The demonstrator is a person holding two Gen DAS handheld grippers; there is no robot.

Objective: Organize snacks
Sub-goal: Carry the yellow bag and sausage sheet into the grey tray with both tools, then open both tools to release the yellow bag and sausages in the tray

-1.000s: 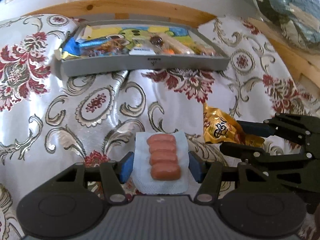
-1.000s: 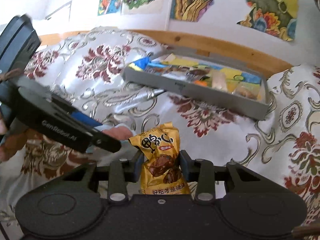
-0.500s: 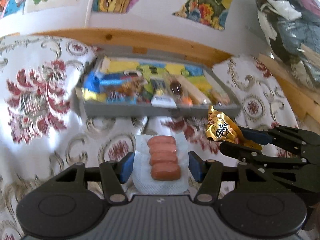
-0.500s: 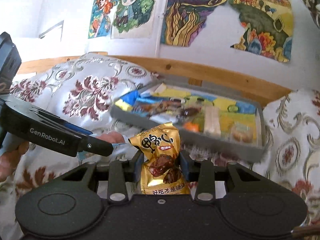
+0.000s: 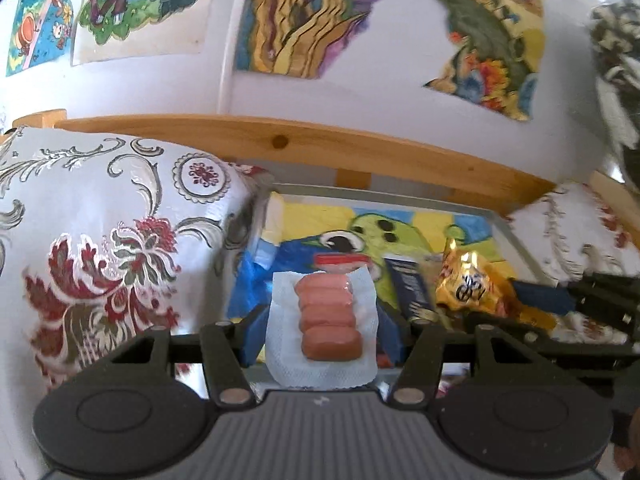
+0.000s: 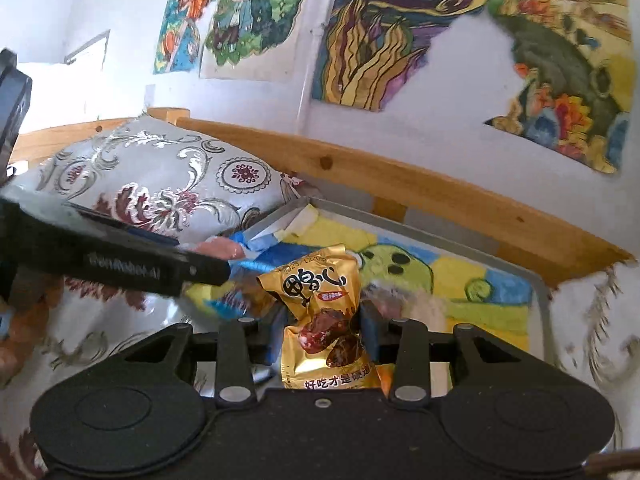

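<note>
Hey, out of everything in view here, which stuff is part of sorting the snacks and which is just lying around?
Part of the job:
sausage pack in the left gripper
gold snack bag in the right gripper
grey tray

Just lying about:
floral cushions
wooden rail
wall drawings

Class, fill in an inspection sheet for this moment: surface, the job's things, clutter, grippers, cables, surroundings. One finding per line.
Surface: floral bedcover, rumpled.
Job's things: grey tray with a cartoon liner; sausage pack and gold snack packet both held in front of it.
Clutter: other snacks in the tray, blurred.
Grippers: left gripper shut on the sausage pack; right gripper shut on the gold snack packet.
Cables: nothing seen.
Surroundings: wooden rail; colourful drawings on the white wall.
</note>
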